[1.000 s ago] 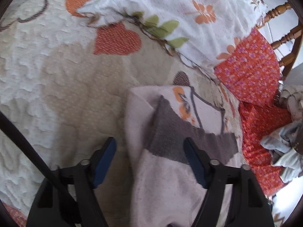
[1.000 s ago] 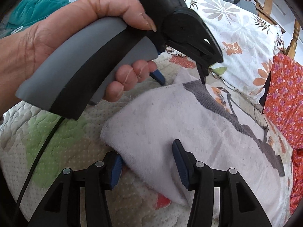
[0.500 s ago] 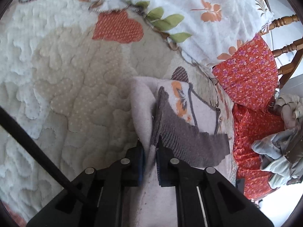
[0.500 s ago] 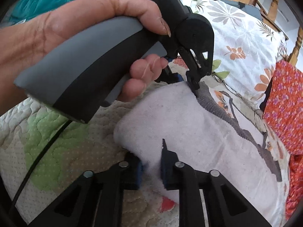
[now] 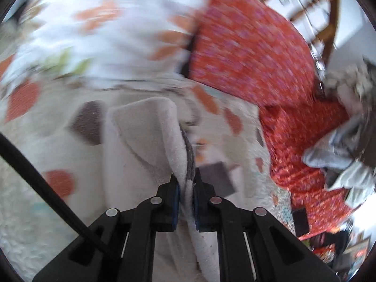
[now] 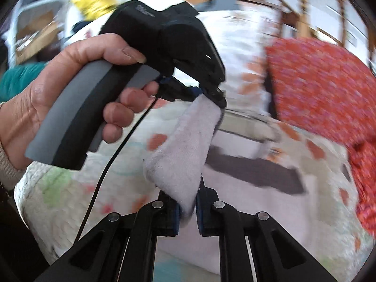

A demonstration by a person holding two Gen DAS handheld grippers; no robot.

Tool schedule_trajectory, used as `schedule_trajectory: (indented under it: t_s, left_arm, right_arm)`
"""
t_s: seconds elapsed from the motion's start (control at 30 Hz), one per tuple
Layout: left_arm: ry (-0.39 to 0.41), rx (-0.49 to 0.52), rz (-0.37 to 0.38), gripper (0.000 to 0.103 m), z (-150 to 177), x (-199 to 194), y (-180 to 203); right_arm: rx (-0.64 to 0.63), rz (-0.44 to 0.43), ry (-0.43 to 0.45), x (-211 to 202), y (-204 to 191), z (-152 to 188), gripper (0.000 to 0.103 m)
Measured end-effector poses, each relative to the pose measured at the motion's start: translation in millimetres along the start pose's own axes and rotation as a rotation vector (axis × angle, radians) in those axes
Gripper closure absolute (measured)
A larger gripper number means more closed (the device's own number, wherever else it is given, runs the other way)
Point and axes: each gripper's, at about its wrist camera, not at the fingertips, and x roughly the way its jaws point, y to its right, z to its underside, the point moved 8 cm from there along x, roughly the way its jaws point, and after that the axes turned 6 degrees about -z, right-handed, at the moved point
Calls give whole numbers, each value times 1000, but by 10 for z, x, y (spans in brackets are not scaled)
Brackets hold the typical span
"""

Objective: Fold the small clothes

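Both my grippers have lifted the white garment [image 6: 185, 150] off the quilt [image 6: 70, 188]: right gripper [image 6: 188, 208] clamped on one edge, left gripper [image 5: 186, 188] on the other, red pillow [image 5: 246, 51] blurred beyond.

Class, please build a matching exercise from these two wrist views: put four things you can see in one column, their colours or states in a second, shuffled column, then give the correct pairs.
Things:
1. left gripper
2. pillow
3. cable
4. quilt

Colours or states:
A. white with orange and green patches
B. shut on the pale fleece garment
C. red with small purple flowers
D. thin and black

Pairs: 1-B, 2-C, 3-D, 4-A
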Motion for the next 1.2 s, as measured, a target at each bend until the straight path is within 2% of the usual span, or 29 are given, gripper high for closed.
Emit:
schedule_trajectory:
  t_s: [0.07, 0.17, 0.27, 0.33, 0.4, 0.43, 0.47, 0.5, 0.53, 0.57, 0.67, 0.8, 0.9, 1.03, 1.13, 1.2]
  left_arm:
    - [-24, 72, -7, 94, 9, 259, 484]
    - [-74, 137, -15, 92, 133, 635, 1005]
    - [-120, 157, -6, 92, 295, 832, 1258]
    - [-126, 172, -13, 91, 376, 818, 1295]
    - [-107, 194, -33, 81, 413, 709, 1315]
    - [-90, 204, -44, 70, 427, 630, 1304]
    - [-64, 218, -62, 64, 458, 497, 1257]
    - [-44, 227, -75, 53, 485, 388, 1195]
    - [-8, 242, -103, 46, 551, 219, 1094]
    - [12, 247, -133, 43, 611, 118, 995]
    - [22, 228, -193, 42, 825, -69, 640]
    - [-1, 172, -201, 42, 1182, -113, 214]
    - [-7, 132, -192, 42, 1344, -81, 40]
    - [-21, 80, -153, 42, 1412, 34, -12]
    - [-13, 104, -159, 42, 1415, 88, 64]
    - [0, 129, -168, 42, 1398, 110, 124]
  right_arm:
    - [75, 29, -6, -126, 376, 94, 92]
    - [248, 50, -44, -264, 934, 364, 92]
    - [384, 27, -114, -223, 1199, 603, 92]
    - [466, -10, -172, -123, 1329, 762, 91]
    - [538, -67, -199, -110, 1380, 875, 89]
    - [567, -87, -196, -129, 1408, 885, 88]
    - [592, -101, -183, -183, 1451, 862, 87]
    - [602, -103, -167, -235, 1485, 837, 82]
    - [609, -97, -136, -316, 1530, 775, 77]
    - [611, -82, -98, -414, 1597, 707, 76]
    - [618, -66, -33, -559, 1708, 564, 74]
    - [602, -78, -1, -537, 1758, 451, 74]
    - [539, -31, 17, -490, 1770, 295, 74]
    - [511, -96, -88, -62, 1795, 220, 69]
    - [472, -101, -212, 350, 1786, 343, 69]
    - [469, -124, -241, 511, 1774, 422, 69]
